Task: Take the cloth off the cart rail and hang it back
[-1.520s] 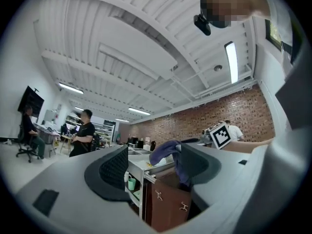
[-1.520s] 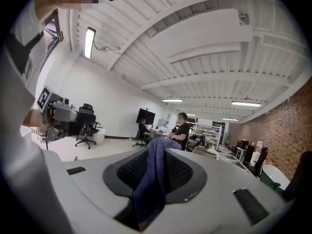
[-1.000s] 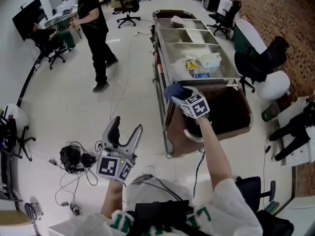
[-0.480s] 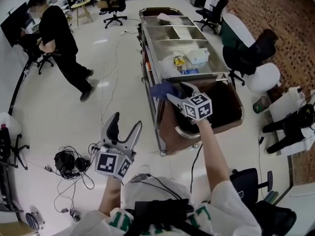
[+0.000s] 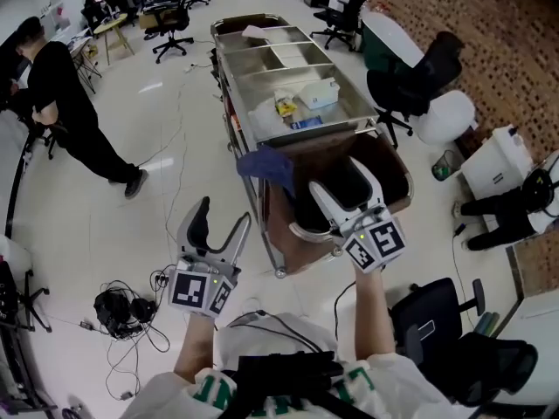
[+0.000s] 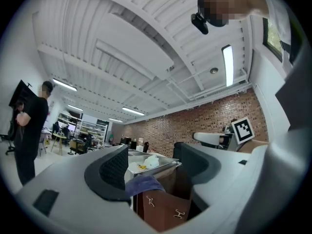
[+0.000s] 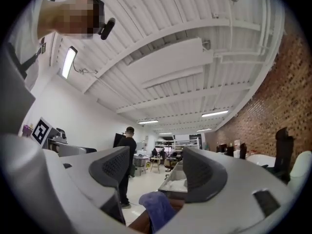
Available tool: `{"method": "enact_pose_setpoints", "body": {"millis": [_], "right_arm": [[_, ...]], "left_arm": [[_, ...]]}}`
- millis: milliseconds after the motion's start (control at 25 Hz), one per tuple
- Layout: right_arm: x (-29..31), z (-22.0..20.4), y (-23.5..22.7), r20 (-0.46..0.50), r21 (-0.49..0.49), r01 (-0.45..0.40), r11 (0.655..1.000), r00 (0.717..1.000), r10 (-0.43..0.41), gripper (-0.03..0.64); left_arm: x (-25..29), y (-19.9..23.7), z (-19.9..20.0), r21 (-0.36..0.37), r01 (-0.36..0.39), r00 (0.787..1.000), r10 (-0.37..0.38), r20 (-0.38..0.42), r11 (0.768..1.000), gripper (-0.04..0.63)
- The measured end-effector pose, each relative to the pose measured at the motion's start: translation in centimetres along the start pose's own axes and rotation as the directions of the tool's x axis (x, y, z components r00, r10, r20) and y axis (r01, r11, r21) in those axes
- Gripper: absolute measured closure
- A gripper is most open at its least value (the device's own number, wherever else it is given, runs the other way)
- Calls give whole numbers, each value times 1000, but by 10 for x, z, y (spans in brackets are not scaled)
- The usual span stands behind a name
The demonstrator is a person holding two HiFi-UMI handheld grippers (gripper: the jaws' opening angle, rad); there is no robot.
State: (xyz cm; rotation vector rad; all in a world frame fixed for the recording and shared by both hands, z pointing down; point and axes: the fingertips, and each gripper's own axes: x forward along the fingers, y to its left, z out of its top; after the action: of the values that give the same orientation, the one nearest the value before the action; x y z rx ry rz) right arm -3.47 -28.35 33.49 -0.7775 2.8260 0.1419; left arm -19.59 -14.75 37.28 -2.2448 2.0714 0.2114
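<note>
**Head view.** The blue cloth [image 5: 268,166] is draped over the rail at the near left corner of the cart [image 5: 238,122], hanging down its left side. My right gripper [image 5: 339,178] is over the brown bag [image 5: 397,180] at the cart's near end. It sits just right of the cloth, not touching it, with its jaws spread wide. My left gripper [image 5: 224,216] hangs nearer to me over the floor, well apart from the cart and also spread. I judge I keep it there because one hand is enough for the cloth.

**Left gripper view.** My jaws stand wide apart with nothing between the pads. Beyond them the cloth [image 6: 144,184] shows draped over the rail's corner, above the bag's brown front [image 6: 163,208]. This view alone shows that front face.

**Right gripper view.** My jaws stand wide apart and empty. The cloth [image 7: 157,206] sits low beyond them, clear of both pads. This view confirms the gap, which the head view leaves uncertain. A person [image 7: 127,152] stands far off on the floor.
</note>
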Motion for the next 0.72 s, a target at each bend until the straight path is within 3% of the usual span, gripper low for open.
{"method": "enact_pose_setpoints", "body": {"millis": [200,400,560,720], "right_arm": [[-59,6,-10,24,-60,198,978,980,-197,249],[-98,-13,-19,-17,-47,329,943,944,-330,252],[-117,-23,-21,-41,-52,382,923,922,-384,253],[-122,-22,-20,-45,-68,382,922,922,-386,253]], "left_arm": [[25,-30,-7,-2,81,997,-81,1,997,256],[43,-60,-18,22,145,989,-145,-12,989,267],[49,-80,-25,22,190,982,-189,-26,982,267],[52,-89,-27,25,208,978,-207,-31,978,267]]}}
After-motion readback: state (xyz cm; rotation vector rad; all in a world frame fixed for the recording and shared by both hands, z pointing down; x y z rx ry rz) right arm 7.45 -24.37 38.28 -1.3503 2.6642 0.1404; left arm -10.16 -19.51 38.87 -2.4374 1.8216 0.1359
